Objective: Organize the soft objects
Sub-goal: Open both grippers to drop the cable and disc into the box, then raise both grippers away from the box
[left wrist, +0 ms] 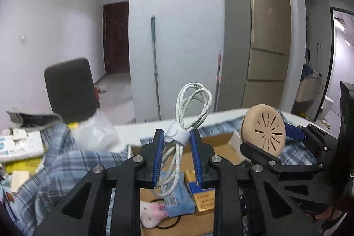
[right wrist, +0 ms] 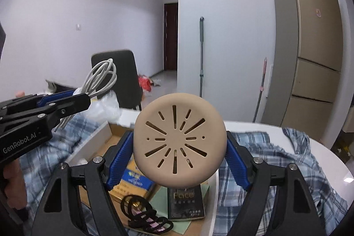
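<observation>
My left gripper (left wrist: 177,143) is shut on a coiled white cable (left wrist: 188,103) bound with a white strap, held upright above an open cardboard box (left wrist: 221,141). It also shows in the right wrist view (right wrist: 86,98) at the left, with the cable (right wrist: 99,76). My right gripper (right wrist: 179,147) is shut on a round beige slotted disc (right wrist: 179,143), held above the box (right wrist: 115,136). The disc (left wrist: 263,127) and right gripper (left wrist: 294,136) show at the right of the left wrist view.
The box holds a yellow-blue packet (left wrist: 202,198), a blue pack (left wrist: 174,198), a white-pink sock (left wrist: 152,213), black hair ties (right wrist: 146,216) and a dark booklet (right wrist: 185,202). A blue plaid shirt (right wrist: 276,165) lies around it. A black chair (left wrist: 70,87) stands behind.
</observation>
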Motion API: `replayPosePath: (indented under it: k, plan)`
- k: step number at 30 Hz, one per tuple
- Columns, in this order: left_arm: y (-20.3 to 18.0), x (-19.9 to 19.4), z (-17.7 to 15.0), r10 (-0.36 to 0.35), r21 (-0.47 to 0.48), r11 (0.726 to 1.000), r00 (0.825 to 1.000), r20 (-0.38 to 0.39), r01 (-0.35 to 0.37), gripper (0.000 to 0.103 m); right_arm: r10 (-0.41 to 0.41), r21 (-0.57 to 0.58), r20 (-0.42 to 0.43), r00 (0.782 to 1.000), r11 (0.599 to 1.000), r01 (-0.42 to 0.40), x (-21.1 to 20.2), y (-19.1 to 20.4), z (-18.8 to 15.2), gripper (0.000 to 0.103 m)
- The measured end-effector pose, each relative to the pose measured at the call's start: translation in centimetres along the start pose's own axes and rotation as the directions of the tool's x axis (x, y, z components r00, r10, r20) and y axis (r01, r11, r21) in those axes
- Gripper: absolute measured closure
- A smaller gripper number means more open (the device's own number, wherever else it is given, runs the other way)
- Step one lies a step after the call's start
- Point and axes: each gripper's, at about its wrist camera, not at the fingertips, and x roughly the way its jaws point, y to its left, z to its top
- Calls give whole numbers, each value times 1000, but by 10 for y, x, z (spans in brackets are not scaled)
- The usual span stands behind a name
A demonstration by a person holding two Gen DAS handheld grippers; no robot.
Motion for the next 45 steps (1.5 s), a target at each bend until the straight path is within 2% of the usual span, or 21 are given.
replayPosePath:
  k: [9, 12, 17, 22, 34, 35, 36, 37, 38, 39, 40, 45]
  plan:
    - [2, 29, -30, 7, 31, 1000, 996, -93, -4, 77, 12, 56, -107, 994, 998, -6, 28, -8, -28, 25]
    - [2, 33, -37, 9, 23, 1000, 994, -106, -6, 77, -7, 40, -103, 995, 999, 12, 27, -8, -31, 25]
    - [4, 40, -44, 25, 5, 1000, 992, -127, -24, 77, 5, 38, -98, 995, 999, -1, 25, -7, -33, 25]
    - [0, 48, -52, 39, 43, 999, 988, -150, -33, 77, 4, 42, -99, 995, 999, 0, 26, -8, -31, 25]
    - [5, 45, -50, 50, 5, 999, 989, -139, -49, 77, 0, 34, -101, 995, 999, 4, 26, -6, -31, 23]
    - [4, 44, -50, 54, 7, 999, 989, -137, -53, 75, -3, 35, -101, 995, 999, 7, 26, -7, -31, 23]
    - [3, 43, -50, 57, 7, 998, 989, -137, -56, 65, -5, 37, -102, 995, 999, 9, 26, -7, -31, 23]
    - [3, 43, -50, 64, 7, 998, 989, -137, -63, 53, -5, 40, -104, 995, 999, 9, 27, -8, -31, 20]
    - [4, 41, -50, 87, 3, 996, 988, -131, -88, 25, -3, 44, -108, 994, 999, 7, 28, -9, -31, 17]
    - [5, 40, -49, 101, -3, 995, 987, -124, -102, 20, -2, 46, -112, 994, 999, 7, 28, -9, -31, 10]
    - [7, 37, -49, 116, -17, 993, 988, -106, -118, 20, -4, 49, -113, 994, 999, 10, 29, -10, -31, 6]
    - [7, 32, -49, 106, -23, 994, 990, -96, -109, 20, -23, 71, -84, 996, 997, 29, 22, -14, -31, 5]
